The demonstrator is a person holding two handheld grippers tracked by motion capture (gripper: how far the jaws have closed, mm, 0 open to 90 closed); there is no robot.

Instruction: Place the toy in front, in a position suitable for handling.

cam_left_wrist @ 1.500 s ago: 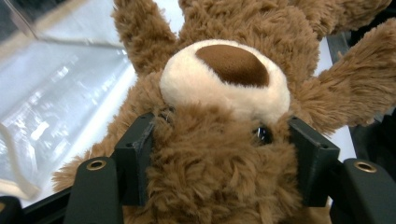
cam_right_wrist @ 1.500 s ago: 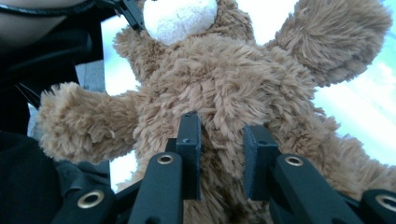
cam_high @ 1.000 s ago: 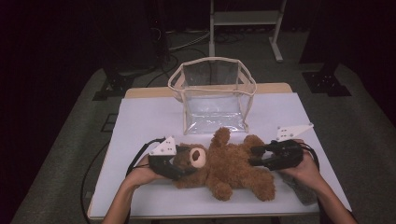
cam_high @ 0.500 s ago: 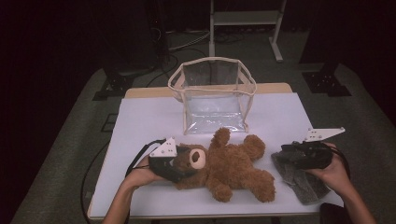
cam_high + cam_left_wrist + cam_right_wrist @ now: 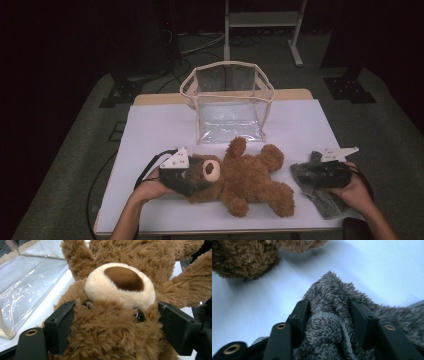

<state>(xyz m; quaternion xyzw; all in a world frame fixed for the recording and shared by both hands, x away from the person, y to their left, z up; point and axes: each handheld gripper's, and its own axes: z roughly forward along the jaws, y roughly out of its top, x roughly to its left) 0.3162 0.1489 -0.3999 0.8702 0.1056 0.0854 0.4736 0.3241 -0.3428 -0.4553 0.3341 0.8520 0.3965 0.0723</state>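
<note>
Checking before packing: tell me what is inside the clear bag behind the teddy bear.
The clear bag stands open-topped and looks empty: through its walls only its own crinkled plastic and the white table show. The teddy bear hides nothing of it but the lowest front edge.

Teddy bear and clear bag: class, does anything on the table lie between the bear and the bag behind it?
Nothing visible does. The teddy bear lies just in front of the clear bag, with bare white table between them. The grey fuzzy cloth lies off to the bear's right, out of that path. The left gripper has its jaws around the bear's head.
</note>
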